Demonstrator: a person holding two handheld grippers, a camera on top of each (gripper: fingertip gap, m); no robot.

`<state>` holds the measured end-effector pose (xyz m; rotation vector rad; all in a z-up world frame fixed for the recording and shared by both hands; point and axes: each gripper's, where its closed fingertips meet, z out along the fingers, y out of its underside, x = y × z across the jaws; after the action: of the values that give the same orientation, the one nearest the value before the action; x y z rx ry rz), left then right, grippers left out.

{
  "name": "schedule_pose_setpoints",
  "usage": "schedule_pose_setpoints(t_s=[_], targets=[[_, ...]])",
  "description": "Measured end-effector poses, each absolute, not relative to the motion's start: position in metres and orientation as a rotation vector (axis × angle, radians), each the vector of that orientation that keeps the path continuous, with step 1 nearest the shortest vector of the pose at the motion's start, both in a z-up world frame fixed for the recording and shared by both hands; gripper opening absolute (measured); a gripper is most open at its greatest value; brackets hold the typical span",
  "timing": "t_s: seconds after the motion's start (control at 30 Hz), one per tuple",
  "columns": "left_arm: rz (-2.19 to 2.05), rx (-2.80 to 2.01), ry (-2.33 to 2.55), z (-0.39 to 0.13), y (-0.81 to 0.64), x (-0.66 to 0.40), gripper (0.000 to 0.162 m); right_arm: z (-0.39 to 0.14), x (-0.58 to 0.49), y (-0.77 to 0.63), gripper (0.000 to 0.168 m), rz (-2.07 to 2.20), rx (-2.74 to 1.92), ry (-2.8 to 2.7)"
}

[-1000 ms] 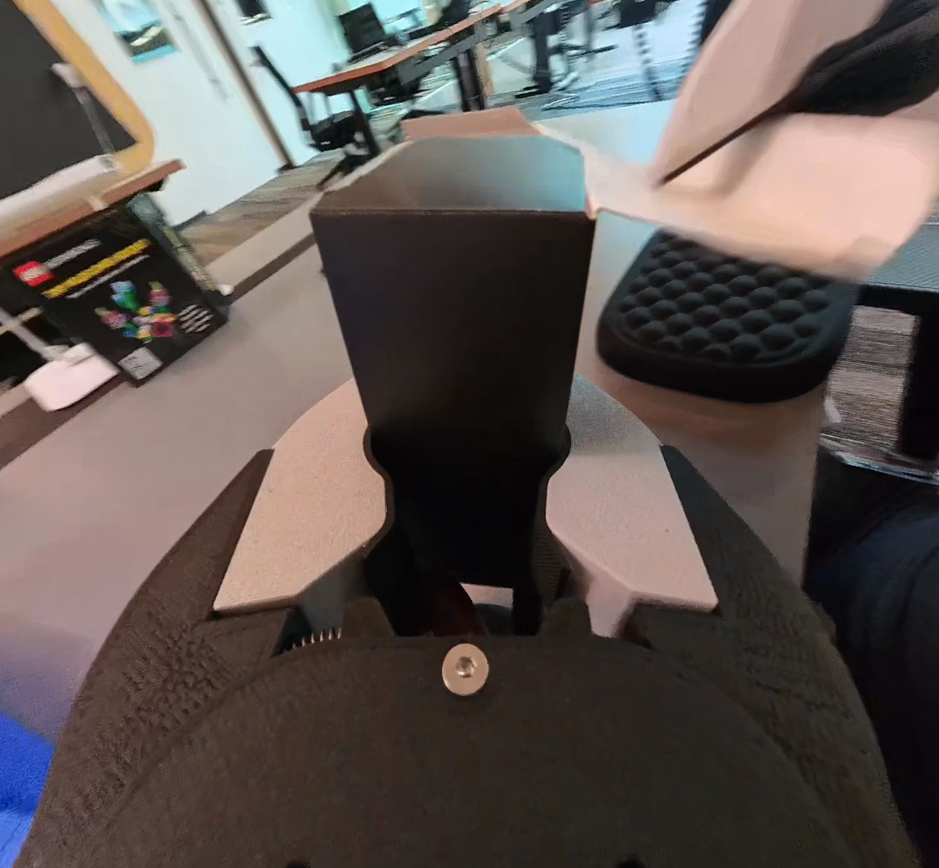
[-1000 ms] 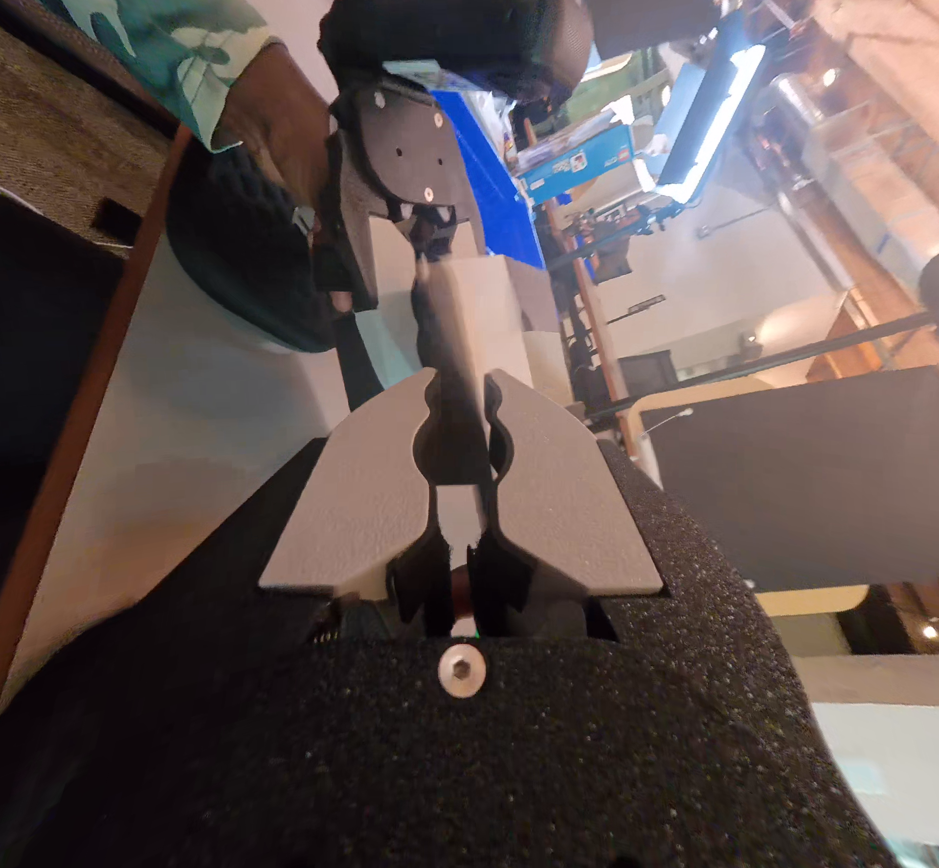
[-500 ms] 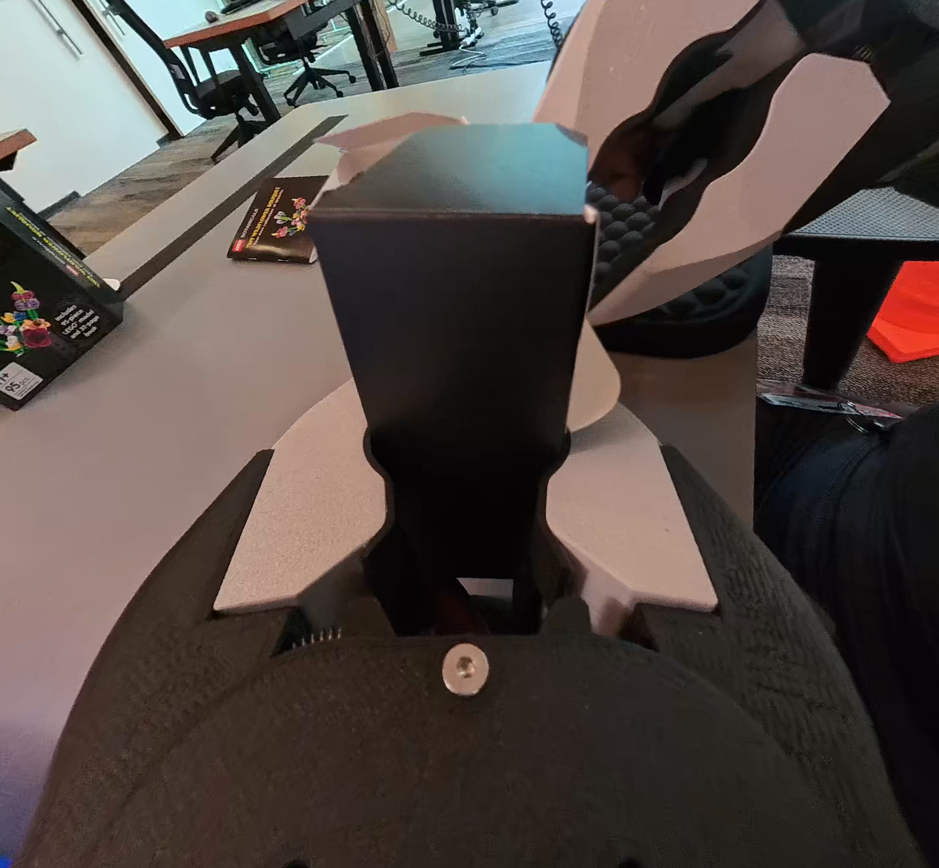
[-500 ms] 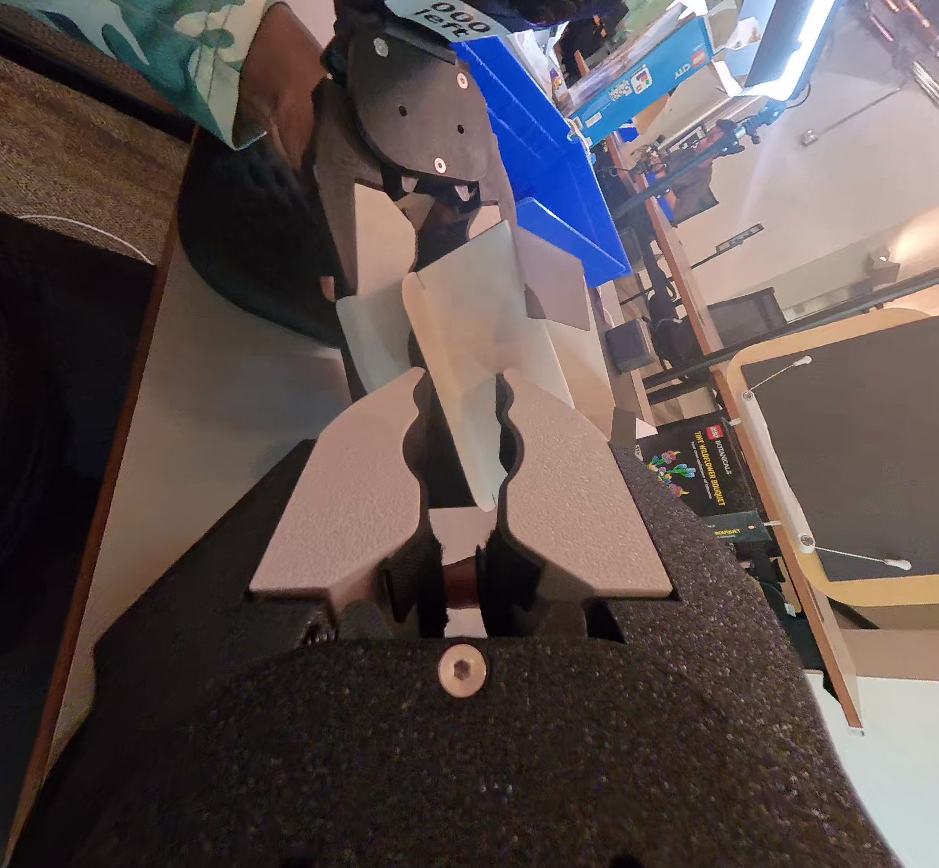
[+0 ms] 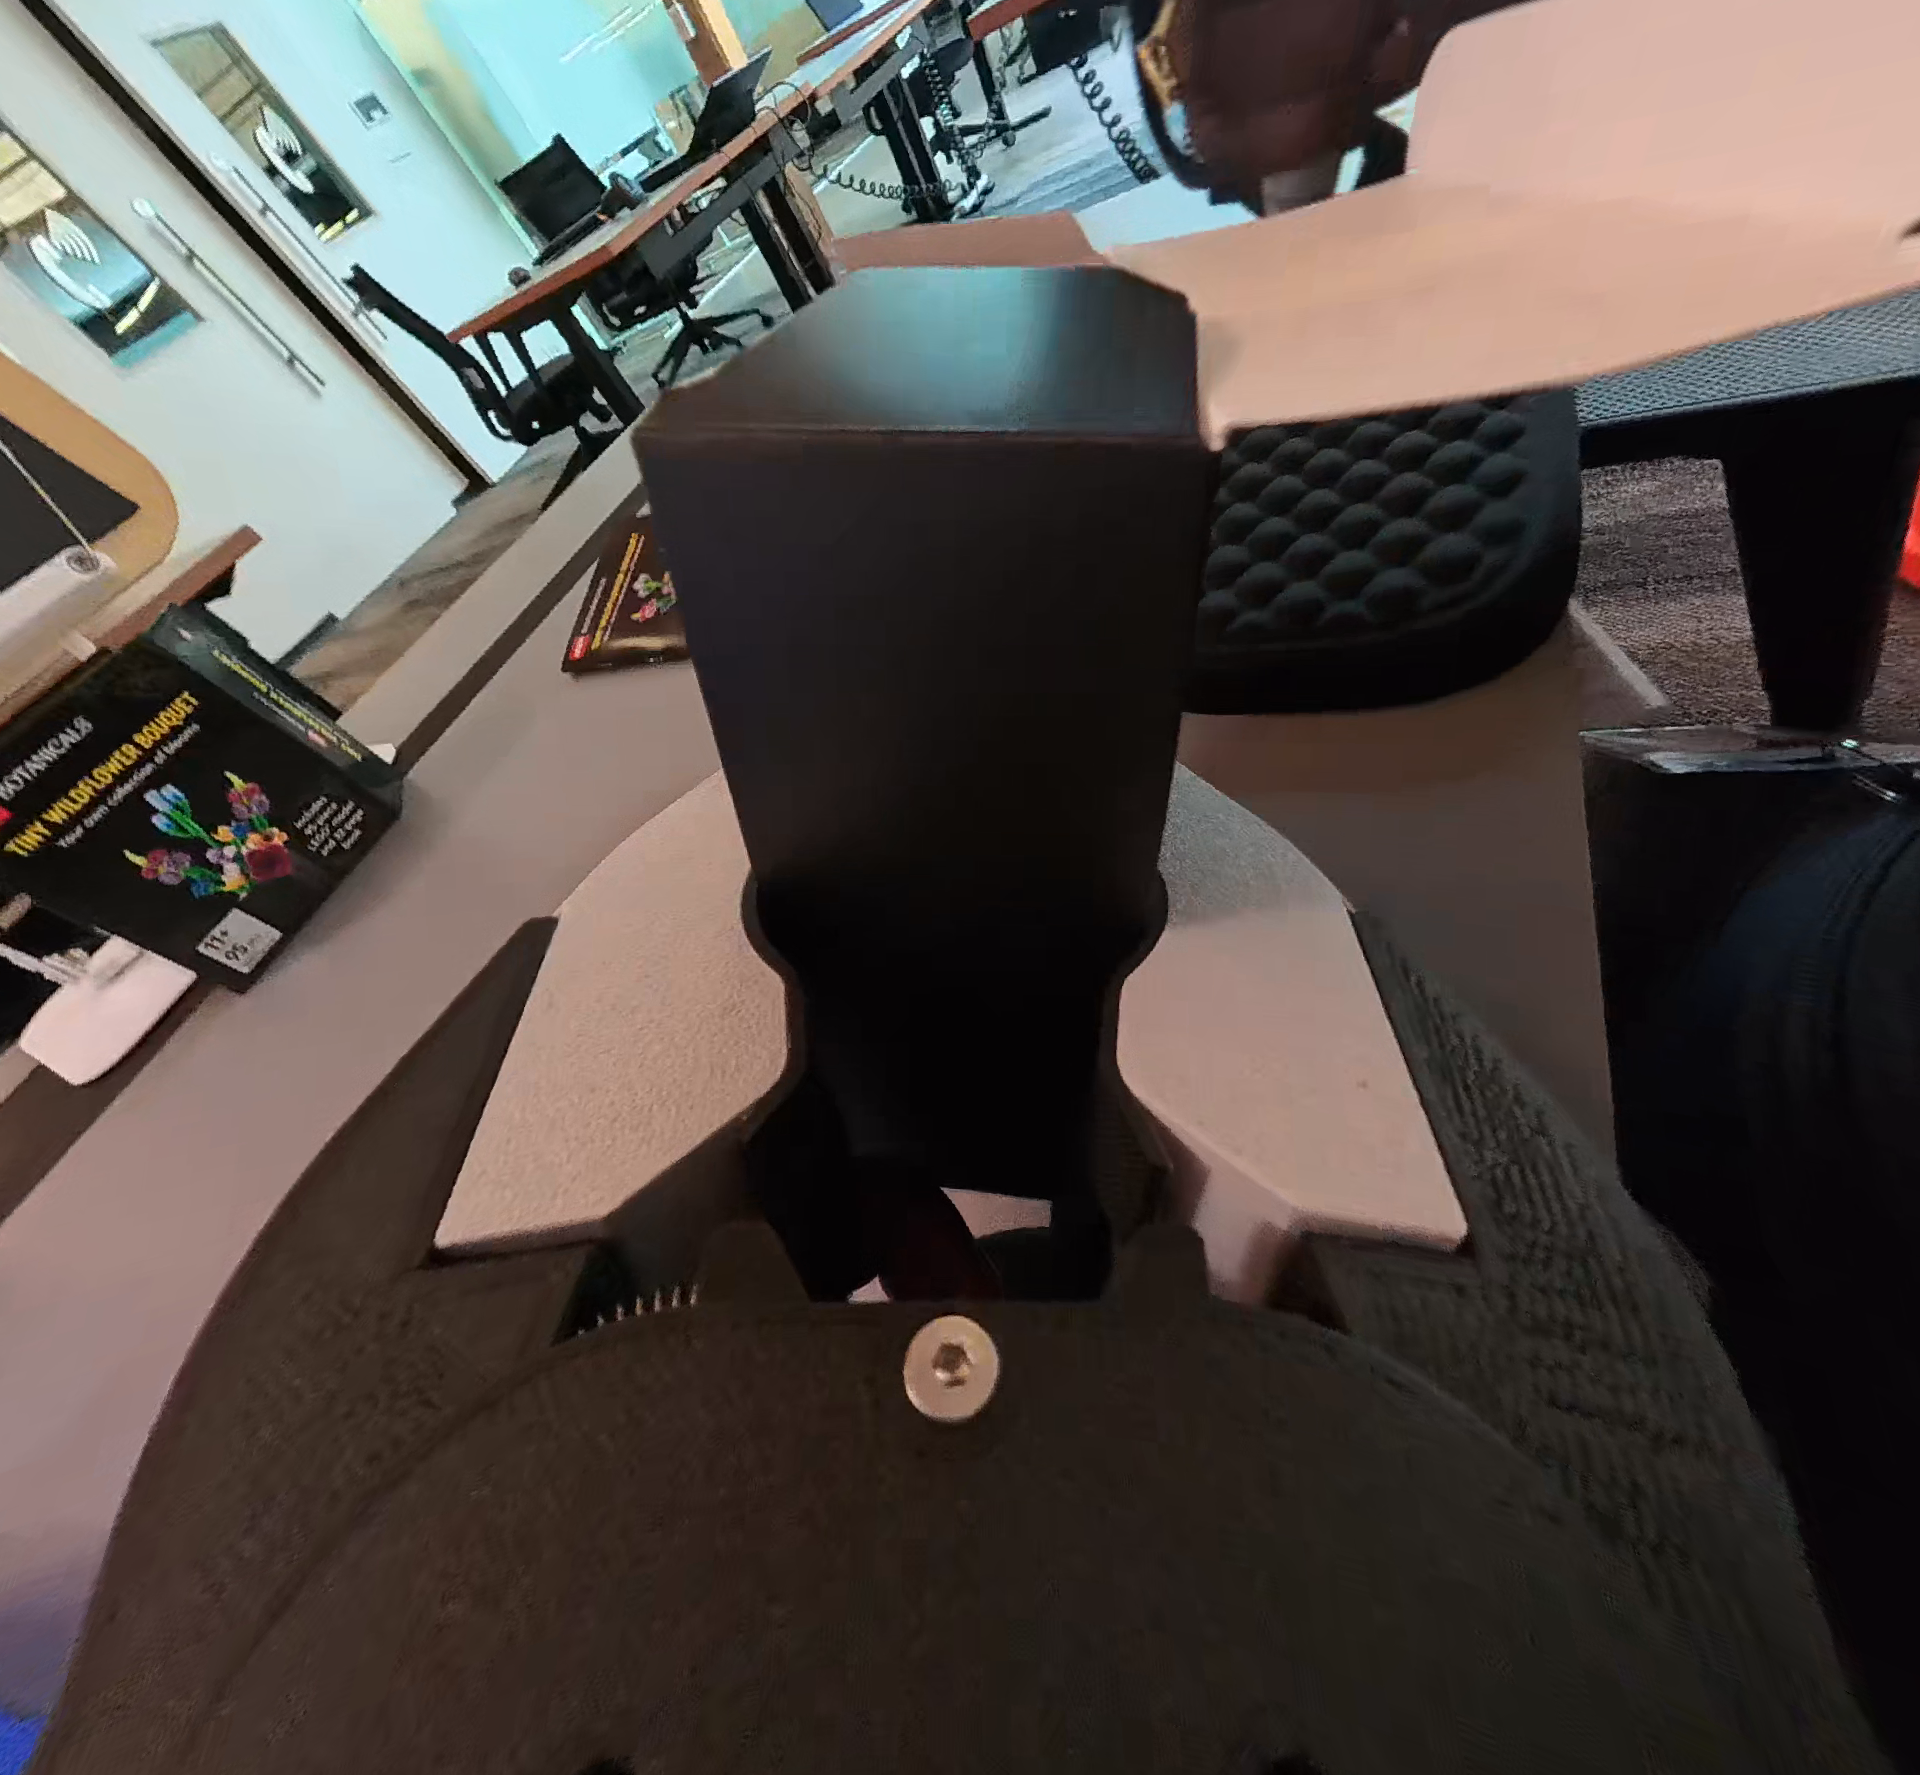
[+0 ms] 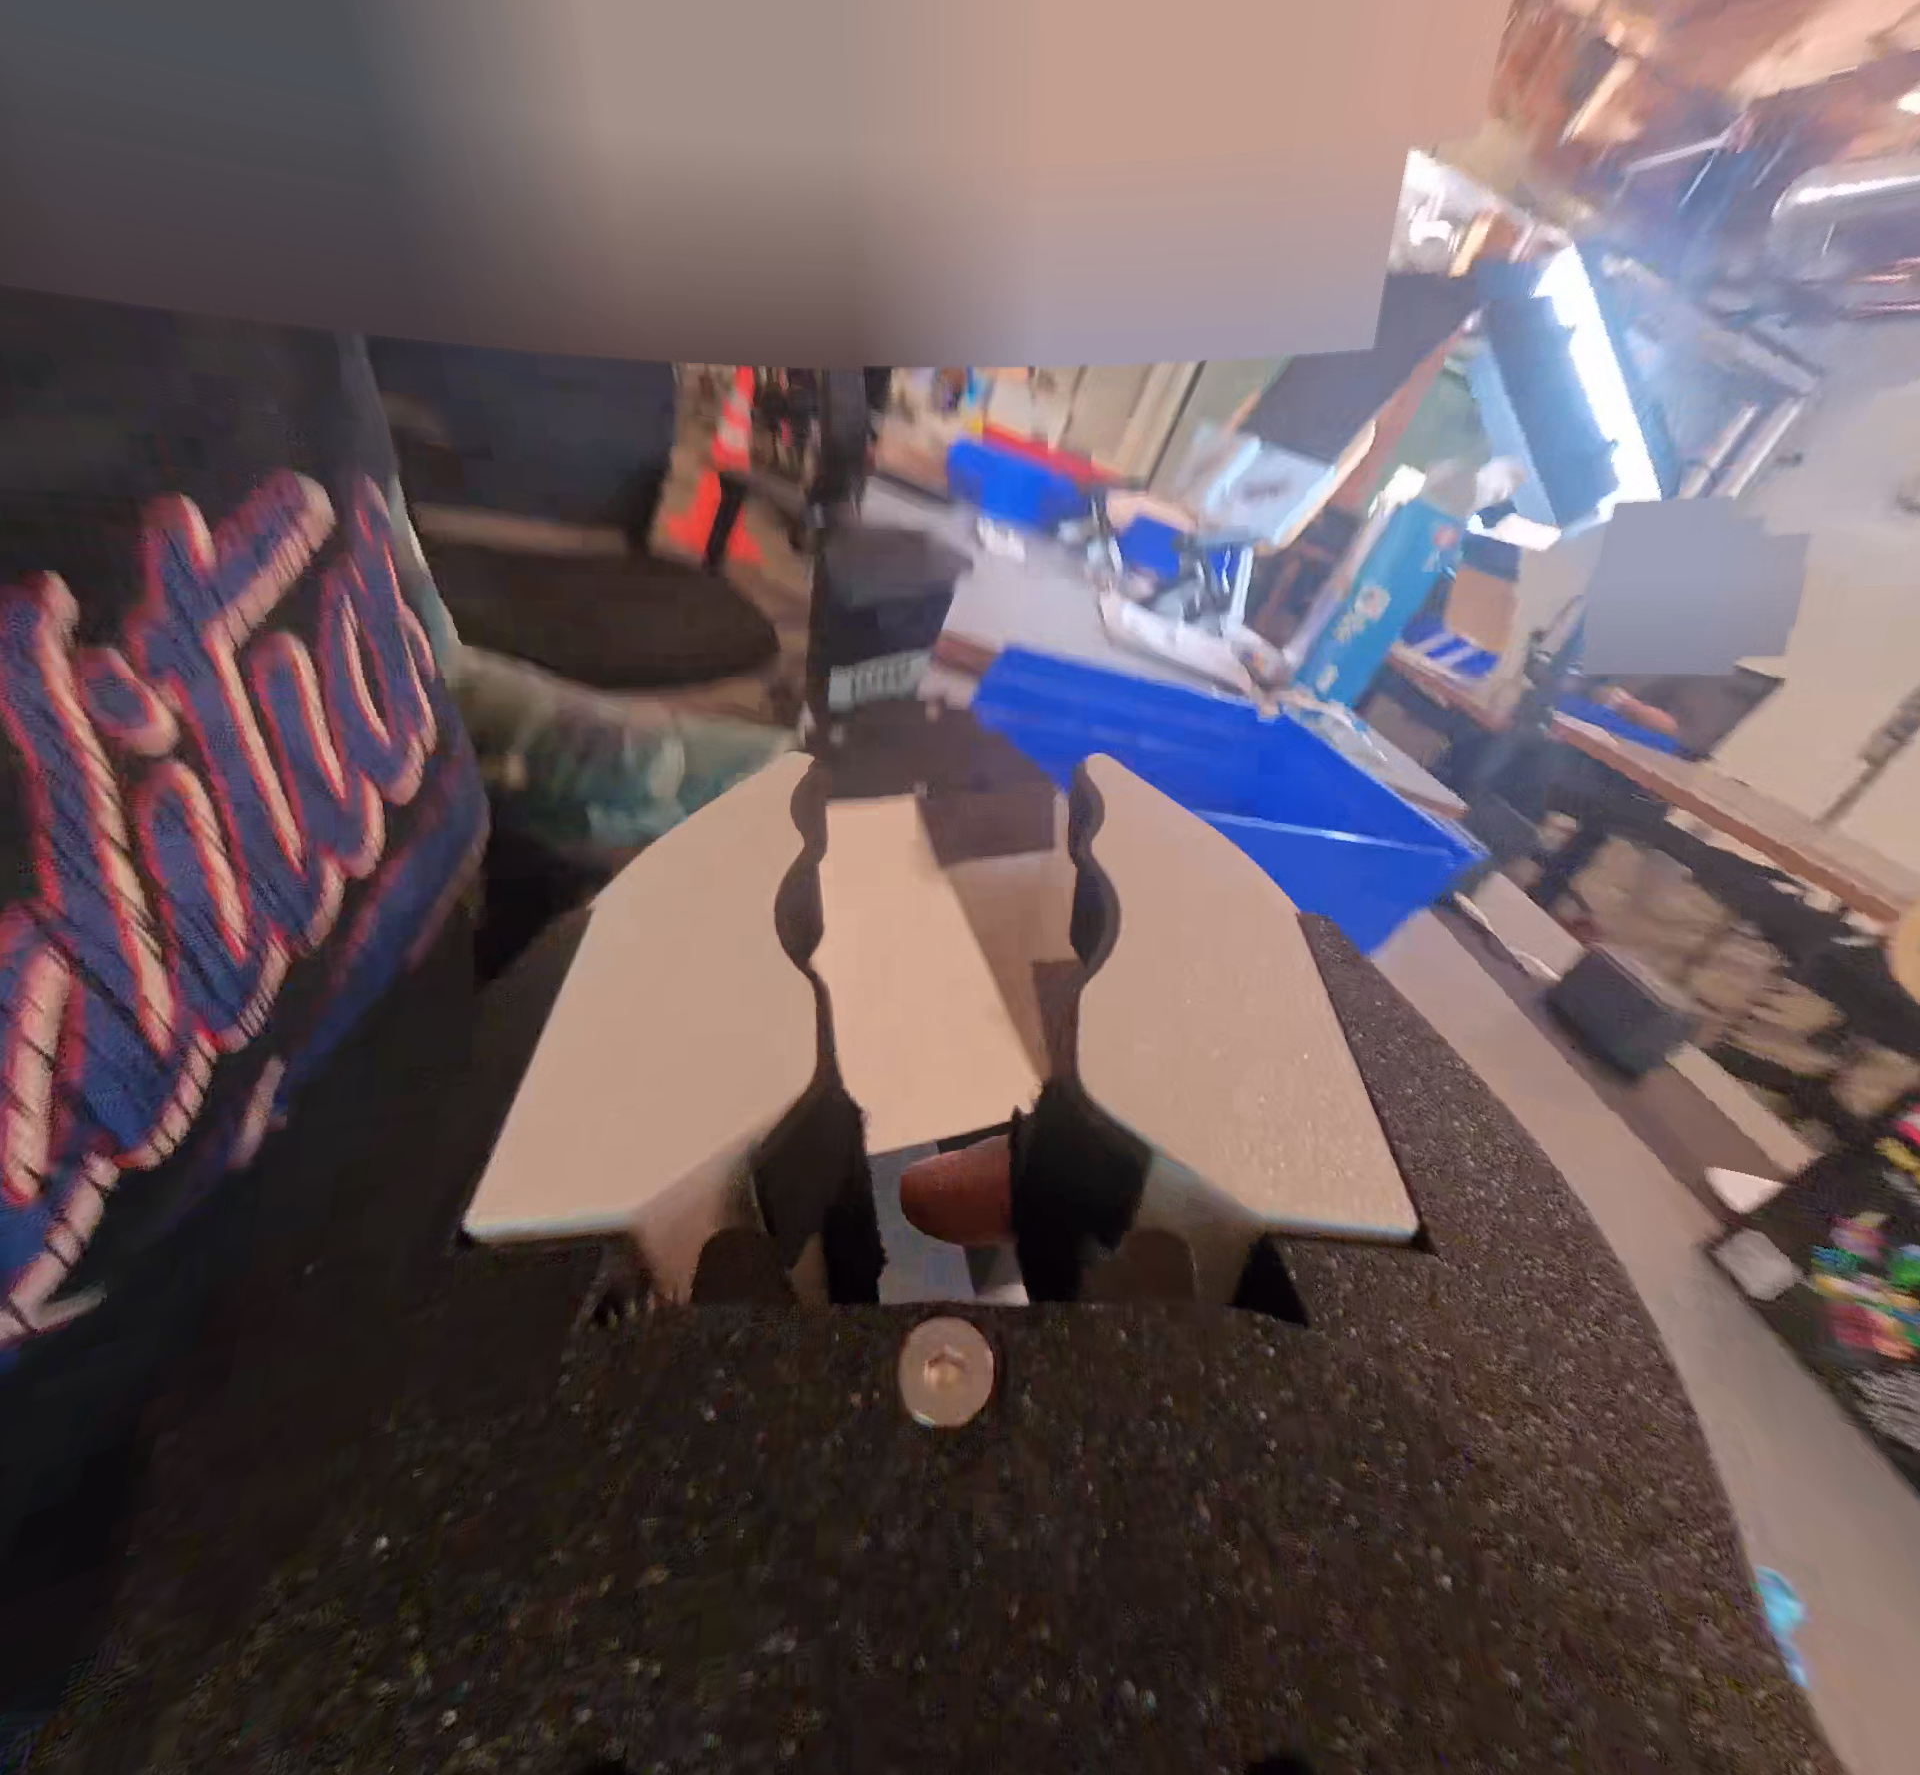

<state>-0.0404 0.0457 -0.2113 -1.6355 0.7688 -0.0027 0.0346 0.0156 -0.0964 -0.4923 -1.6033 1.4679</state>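
My left gripper (image 5: pixel 951 790) is shut on a tall black carton (image 5: pixel 925 582) and holds it upright above the grey table (image 5: pixel 499 790). The carton's top flaps are open, and a wide pale flap (image 5: pixel 1507 312) sticks out to the right. My right gripper shows as a dark blur (image 5: pixel 1236 11) above that flap. In the right wrist view my right gripper (image 6: pixel 948 769) is open, its jaws well apart. The pale flap (image 6: pixel 914 956) lies in the gap between them. Beyond it stands the left gripper (image 6: pixel 883 624).
A black box printed with flowers (image 5: pixel 197 811) and a white device (image 5: pixel 99 1008) sit at the table's left. A dark booklet (image 5: pixel 623 613) lies behind the carton, a black bumpy cushion (image 5: pixel 1371 562) to its right. A blue bin (image 6: pixel 1226 769) and a person's dark printed garment (image 6: pixel 208 790) show. The left gripper's tips are roughly 15 cm from the right gripper's.
My right gripper has opened off the pale flap, and its view has swung round. The flap now lies flatter out to the right. My left gripper still holds the carton.
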Motion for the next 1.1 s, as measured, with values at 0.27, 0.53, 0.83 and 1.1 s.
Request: schedule_pose_setpoints(t_s=[0.27,0.53,0.83,1.1], targets=[[-0.063,-1.567,0.775,-0.201,0.042,-0.03,0.06,-0.139,0.006,0.041,0.093,1.536,-0.799,-1.737],[-0.282,-1.568,0.673,-0.192,0.041,-0.018,0.062,-0.157,-0.011,0.038,0.063,1.498,-0.833,-1.736],[-0.612,-1.529,0.548,-0.167,0.02,-0.036,0.091,-0.153,-0.005,0.053,0.056,1.536,-0.854,-1.628],[-0.518,-1.595,0.545,-0.171,0.03,-0.027,0.066,-0.174,-0.012,0.043,0.056,1.414,-0.836,-1.725]])
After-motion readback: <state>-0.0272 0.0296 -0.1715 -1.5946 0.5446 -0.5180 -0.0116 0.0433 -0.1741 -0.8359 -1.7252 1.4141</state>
